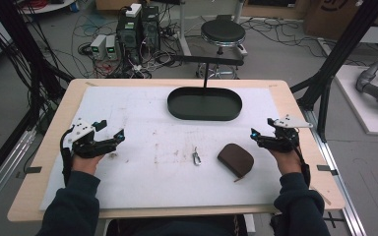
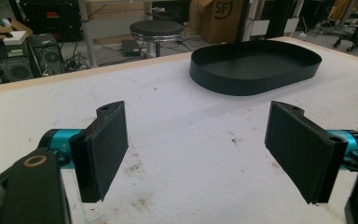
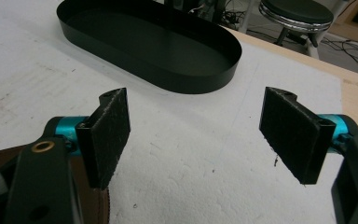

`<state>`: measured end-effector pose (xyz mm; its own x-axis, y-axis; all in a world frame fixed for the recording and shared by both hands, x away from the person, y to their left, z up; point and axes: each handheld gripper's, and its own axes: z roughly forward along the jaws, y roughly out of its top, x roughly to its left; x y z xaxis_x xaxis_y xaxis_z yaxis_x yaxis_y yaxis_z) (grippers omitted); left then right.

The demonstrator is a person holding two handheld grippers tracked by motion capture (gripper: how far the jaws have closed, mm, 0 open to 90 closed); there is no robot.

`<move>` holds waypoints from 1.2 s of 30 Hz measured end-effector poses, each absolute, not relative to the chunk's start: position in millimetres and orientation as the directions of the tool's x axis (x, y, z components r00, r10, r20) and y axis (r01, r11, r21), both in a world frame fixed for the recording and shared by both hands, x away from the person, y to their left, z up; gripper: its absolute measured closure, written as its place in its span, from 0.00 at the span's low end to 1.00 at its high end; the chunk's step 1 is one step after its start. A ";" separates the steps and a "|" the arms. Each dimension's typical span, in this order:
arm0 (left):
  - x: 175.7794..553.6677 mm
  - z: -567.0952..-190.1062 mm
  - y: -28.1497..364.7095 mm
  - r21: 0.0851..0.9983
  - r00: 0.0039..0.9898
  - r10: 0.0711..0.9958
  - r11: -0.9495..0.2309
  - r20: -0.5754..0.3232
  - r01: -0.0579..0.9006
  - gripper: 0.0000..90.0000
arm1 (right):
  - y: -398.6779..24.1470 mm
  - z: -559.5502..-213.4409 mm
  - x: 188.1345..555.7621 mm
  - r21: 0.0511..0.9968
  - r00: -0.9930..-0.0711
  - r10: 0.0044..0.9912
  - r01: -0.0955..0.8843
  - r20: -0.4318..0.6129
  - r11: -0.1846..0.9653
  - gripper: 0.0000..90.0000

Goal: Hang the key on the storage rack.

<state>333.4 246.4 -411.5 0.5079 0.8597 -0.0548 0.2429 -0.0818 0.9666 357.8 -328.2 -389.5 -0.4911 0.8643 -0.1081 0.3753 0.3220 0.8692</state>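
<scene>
Fingers (image 2: 102, 149) of both grippers spread, empty; brown pouch (image 1: 236, 159) lies on bench (image 1: 295, 105) just inboard of right gripper (image 1: 263, 130), nearer than left gripper (image 1: 109, 132), tray (image 1: 204, 103) beyond.

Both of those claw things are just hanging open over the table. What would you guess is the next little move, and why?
Probably the right gripper dips toward the brown pouch, the thing lying closest to it. Its jaws stand wide open with nothing between them, as do the left gripper's. The pouch and a small metal clip lie loose on the white mat, and the black tray is empty, so it may be their destination.
</scene>
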 end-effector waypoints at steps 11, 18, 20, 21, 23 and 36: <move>336.8 -412.2 242.5 0.964 0.508 0.860 -0.095 -0.046 0.249 0.24 | -331.4 -389.7 352.2 0.876 -0.502 0.860 0.372 -0.090 0.309 0.29; 334.7 -410.4 244.5 0.967 0.508 0.861 -0.100 -0.035 0.236 0.26 | -330.5 -388.1 348.7 0.881 -0.509 0.857 0.363 -0.085 0.303 0.34; 334.4 -411.0 244.3 0.966 0.509 0.860 -0.100 -0.036 0.238 0.26 | -327.6 -388.2 348.7 0.881 -0.512 0.855 0.362 -0.085 0.305 0.34; 333.6 -411.3 244.3 0.966 0.512 0.859 -0.103 -0.034 0.237 0.27 | -323.0 -387.5 347.2 0.881 -0.520 0.850 0.359 -0.084 0.307 0.37; 331.8 -412.1 244.4 0.966 0.517 0.856 -0.109 -0.029 0.235 0.28 | -321.2 -387.1 346.6 0.882 -0.525 0.847 0.359 -0.081 0.306 0.38; 332.3 -414.8 247.1 0.963 0.507 0.861 -0.113 -0.028 0.246 0.29 | -266.1 -385.9 351.6 0.868 -0.668 0.744 0.390 0.037 0.308 0.63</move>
